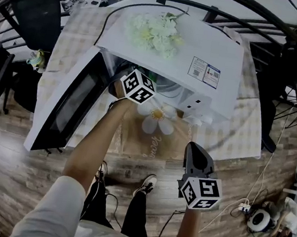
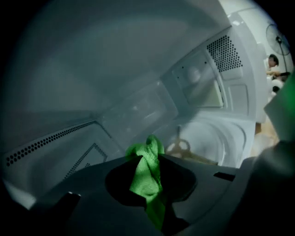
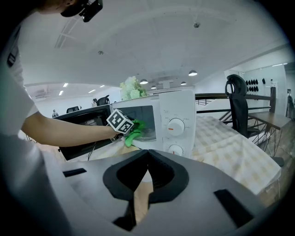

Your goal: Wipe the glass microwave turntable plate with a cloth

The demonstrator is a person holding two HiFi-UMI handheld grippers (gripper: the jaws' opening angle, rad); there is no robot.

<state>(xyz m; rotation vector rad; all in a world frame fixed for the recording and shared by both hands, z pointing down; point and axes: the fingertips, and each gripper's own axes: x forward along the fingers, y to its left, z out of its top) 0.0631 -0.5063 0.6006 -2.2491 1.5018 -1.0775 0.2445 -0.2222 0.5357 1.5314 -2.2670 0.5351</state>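
Just ahead of my left tool (image 2: 148, 160), a bit to the right, sits the glass turntable plate (image 2: 214, 138), down on the floor of the microwave (image 1: 202, 46) with the roller ring (image 2: 180, 147) showing through it. The left tool is clamped on the green cloth (image 2: 146, 170), with a bunched tuft poking out past the tips and the rest hanging back behind them. From here I honestly can't tell if the cloth is touching the glass or only hovering by the near rim. My right tool (image 3: 146, 161) is closed on nothing, hanging well back from the open door (image 1: 68, 104) off the front edge of the bench (image 1: 245, 134), so it's no help steadying anything. My take on doing this well: tip the left tool down so the tuft, not the hard tips, meets the glass, then swing rightward in arcs around the plate. Go light on the pressure, since I'd guess the plate turns freely on that ring and could spin along with the cloth instead of getting wiped. The cavity is also tight around the tool, so short strokes feel safer.
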